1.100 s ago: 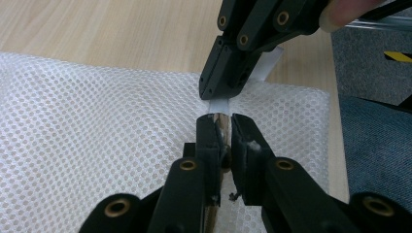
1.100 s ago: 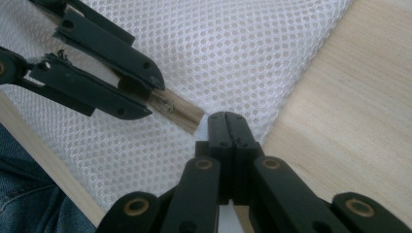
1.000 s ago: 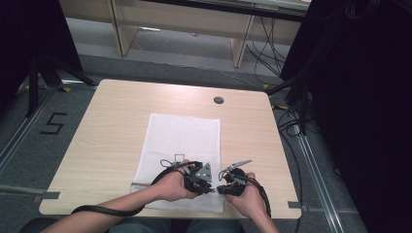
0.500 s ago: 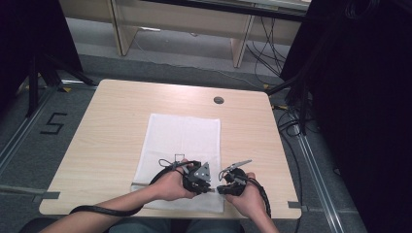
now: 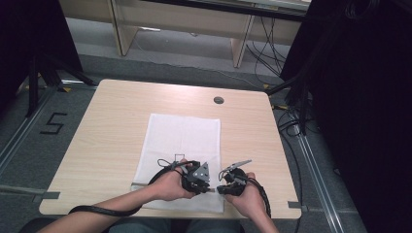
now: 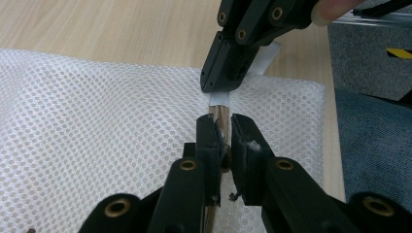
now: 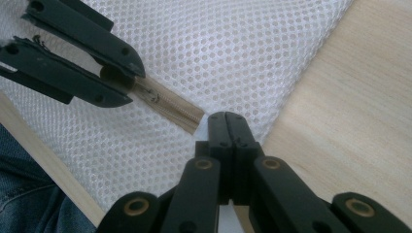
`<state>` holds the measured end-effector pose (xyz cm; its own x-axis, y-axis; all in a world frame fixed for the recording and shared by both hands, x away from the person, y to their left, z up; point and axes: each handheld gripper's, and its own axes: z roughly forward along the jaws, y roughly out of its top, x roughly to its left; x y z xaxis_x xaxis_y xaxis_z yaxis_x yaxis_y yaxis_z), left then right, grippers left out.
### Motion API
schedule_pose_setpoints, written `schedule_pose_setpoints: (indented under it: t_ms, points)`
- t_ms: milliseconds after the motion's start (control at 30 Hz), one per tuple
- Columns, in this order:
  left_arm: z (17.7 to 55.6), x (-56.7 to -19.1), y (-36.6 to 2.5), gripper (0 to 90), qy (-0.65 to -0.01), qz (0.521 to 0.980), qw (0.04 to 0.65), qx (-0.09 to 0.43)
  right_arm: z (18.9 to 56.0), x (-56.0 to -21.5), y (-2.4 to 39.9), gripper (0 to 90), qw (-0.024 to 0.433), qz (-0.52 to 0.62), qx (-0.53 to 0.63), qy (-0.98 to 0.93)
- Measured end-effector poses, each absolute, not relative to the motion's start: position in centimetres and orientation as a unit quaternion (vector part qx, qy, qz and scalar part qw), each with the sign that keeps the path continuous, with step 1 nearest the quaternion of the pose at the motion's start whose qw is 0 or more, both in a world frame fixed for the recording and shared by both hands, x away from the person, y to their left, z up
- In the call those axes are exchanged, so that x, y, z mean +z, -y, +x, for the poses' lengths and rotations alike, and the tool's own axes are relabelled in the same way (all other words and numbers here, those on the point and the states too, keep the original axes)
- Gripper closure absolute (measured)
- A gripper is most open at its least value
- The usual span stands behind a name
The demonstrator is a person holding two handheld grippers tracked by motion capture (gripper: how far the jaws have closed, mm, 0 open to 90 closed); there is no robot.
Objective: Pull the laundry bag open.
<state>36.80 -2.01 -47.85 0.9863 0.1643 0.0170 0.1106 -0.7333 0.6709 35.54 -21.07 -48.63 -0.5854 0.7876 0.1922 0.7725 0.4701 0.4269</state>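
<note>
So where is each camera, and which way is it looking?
High view: above the table, looking down; forearms and hands show.
Left gripper view: on the left gripper, looking along its jaws at the zipper.
Right gripper view: on the right gripper, over the mesh bag.
Both gripper views share bag and zipper.

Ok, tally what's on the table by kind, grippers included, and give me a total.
White mesh bag with a tan zipper: 1
Black two-jaw grippers, left gripper and right gripper: 2
Total: 3
</note>
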Motion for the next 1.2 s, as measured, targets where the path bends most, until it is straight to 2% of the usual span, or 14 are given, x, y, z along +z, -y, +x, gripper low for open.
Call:
schedule_pose_setpoints:
  t_ms: [1200]
  points:
    - [36.66,-47.66,1.16,82.1,-0.072,0.931,0.356,0.041,35.54,-48.63,21.10,90.0,0.016,0.456,0.241,-0.857]
